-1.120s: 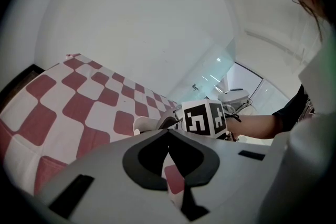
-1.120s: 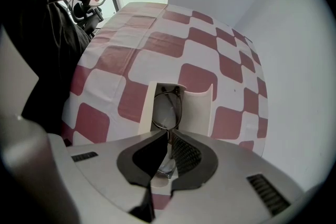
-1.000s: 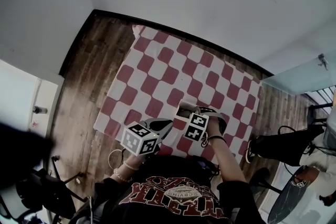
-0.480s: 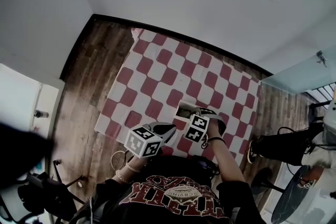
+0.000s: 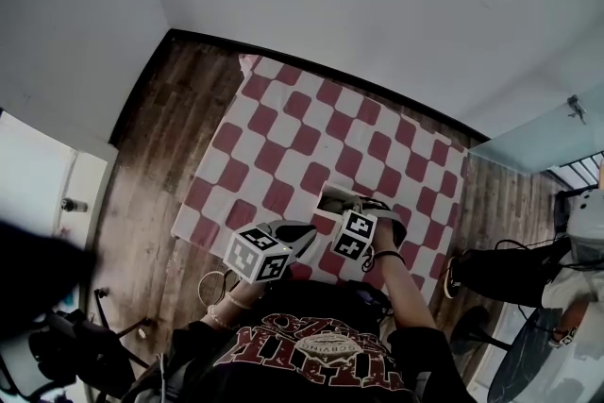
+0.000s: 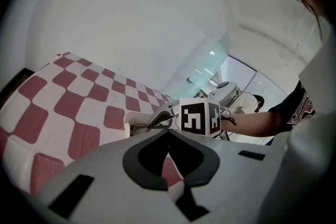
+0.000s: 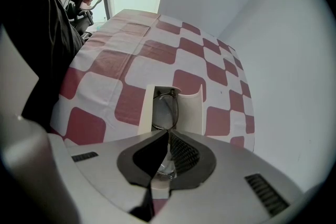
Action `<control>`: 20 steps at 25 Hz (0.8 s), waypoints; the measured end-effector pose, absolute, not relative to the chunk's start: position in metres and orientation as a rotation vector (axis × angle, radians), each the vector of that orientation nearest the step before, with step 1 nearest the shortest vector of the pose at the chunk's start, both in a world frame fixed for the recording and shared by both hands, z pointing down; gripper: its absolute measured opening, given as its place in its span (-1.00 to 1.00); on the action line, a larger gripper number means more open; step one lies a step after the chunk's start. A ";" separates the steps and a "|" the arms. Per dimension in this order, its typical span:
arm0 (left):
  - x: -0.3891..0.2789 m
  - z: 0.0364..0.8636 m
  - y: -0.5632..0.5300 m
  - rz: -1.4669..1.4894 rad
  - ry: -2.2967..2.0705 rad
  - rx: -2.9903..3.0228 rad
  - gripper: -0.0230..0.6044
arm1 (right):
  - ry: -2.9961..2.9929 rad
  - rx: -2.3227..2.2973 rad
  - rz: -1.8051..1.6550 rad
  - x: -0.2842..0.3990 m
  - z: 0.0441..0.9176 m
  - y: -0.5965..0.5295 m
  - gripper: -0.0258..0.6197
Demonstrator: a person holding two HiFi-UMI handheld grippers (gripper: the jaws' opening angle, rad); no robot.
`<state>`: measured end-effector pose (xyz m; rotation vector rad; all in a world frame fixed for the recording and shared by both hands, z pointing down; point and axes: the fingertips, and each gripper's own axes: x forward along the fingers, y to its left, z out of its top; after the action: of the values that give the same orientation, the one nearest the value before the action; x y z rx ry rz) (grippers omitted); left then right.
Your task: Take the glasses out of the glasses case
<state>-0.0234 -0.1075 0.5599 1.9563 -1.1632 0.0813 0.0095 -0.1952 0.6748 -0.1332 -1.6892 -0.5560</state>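
My right gripper (image 7: 168,135) is pinched on the glasses (image 7: 166,108), not yet lifted from the glasses case (image 7: 192,110) just ahead; left gripper (image 6: 168,132) closed, empty

I can read no words: the red lettering on my black T-shirt (image 5: 316,346) is upside down and blurred, and the black-and-white square markers (image 6: 195,118) carry no letters.

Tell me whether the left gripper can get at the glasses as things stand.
Probably not: the right gripper sits over the case, its jaws closed on the glasses, and the left gripper has its own jaws together.
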 end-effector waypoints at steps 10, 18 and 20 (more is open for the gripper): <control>-0.026 0.560 -0.105 0.078 -1.163 1.954 -0.93 | -1.684 -0.098 -0.535 0.010 0.672 -0.199 -0.84; -0.026 0.562 -0.105 0.087 -1.159 1.951 -0.93 | -1.686 -0.080 -0.534 0.011 0.668 -0.202 -0.84; -0.026 0.563 -0.104 0.087 -1.160 1.949 -0.93 | -1.688 -0.079 -0.535 0.011 0.668 -0.202 -0.84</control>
<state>-0.0261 -0.1044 0.5628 1.9495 -1.1599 0.0873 0.0109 -0.2023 0.6676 -0.0789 -1.6877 -0.5347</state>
